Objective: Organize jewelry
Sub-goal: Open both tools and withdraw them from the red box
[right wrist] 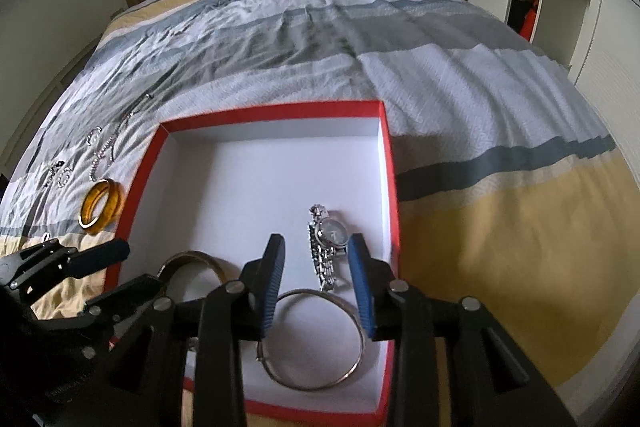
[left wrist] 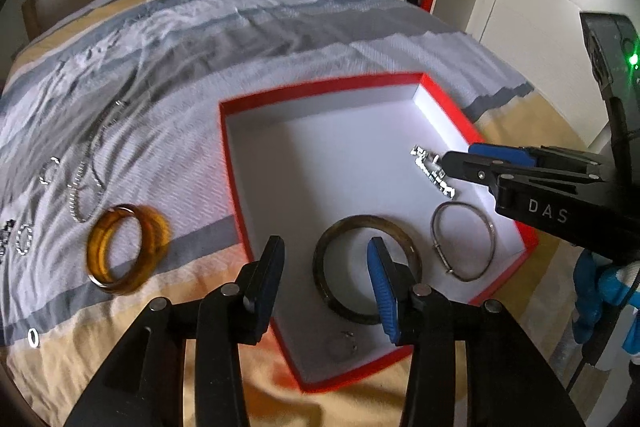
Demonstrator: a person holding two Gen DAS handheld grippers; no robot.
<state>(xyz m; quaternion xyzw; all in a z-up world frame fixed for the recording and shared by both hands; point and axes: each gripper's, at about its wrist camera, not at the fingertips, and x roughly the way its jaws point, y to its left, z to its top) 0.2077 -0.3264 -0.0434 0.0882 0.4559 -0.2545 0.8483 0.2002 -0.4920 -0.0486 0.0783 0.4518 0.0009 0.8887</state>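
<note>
My left gripper (left wrist: 326, 281) stands apart, empty, over the dark bangle (left wrist: 366, 269) in the red box (left wrist: 320, 89), frame centre. My right gripper (right wrist: 316, 281) likewise parted, empty, above the watch (right wrist: 326, 247) and silver bangle (right wrist: 312, 341).

A bed (right wrist: 460, 87) with a striped grey, white and yellow cover carries a red-rimmed white box (right wrist: 384, 163), with an amber bangle (left wrist: 126, 249), silver chains (left wrist: 86, 163) and small rings (left wrist: 24, 239) lying to its left.
</note>
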